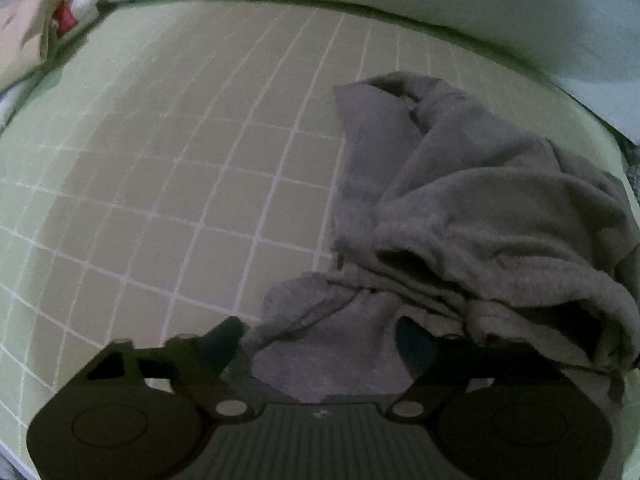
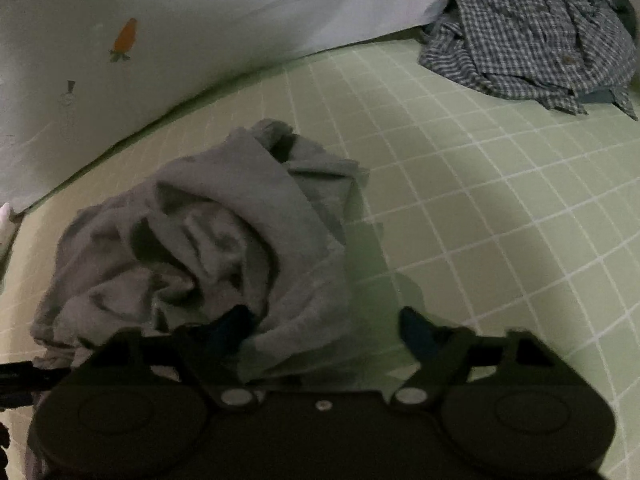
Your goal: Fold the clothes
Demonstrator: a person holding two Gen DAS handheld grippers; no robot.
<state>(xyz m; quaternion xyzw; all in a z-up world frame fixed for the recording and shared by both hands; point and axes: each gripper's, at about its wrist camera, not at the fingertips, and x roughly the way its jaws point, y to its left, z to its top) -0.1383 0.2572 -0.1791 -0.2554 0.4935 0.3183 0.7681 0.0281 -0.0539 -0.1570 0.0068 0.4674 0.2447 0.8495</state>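
We count two garments. The first is a grey sweatshirt [image 1: 472, 216], crumpled in a heap on the green gridded sheet [image 1: 180, 168]; we see the same heap in the right wrist view [image 2: 208, 240]. The second is a checked shirt [image 2: 532, 36], bunched at the far right corner of the sheet, well apart from the grey heap.

The left gripper [image 1: 320, 340] stands open, with a flap of the grey fabric lying between its two fingers; we cannot tell whether either finger touches it. The right gripper [image 2: 328, 328] also stands open: its left finger sits against the near edge of the heap, its right finger over bare sheet.

Behind the sheet rises a pale fabric panel [image 2: 240, 20] printed with one orange carrot [image 2: 125, 40] and a faint outline figure below it. No writing is legible. At the far left of the left wrist view, a blurred cluster with one red object [image 1: 66, 18] cannot be identified.
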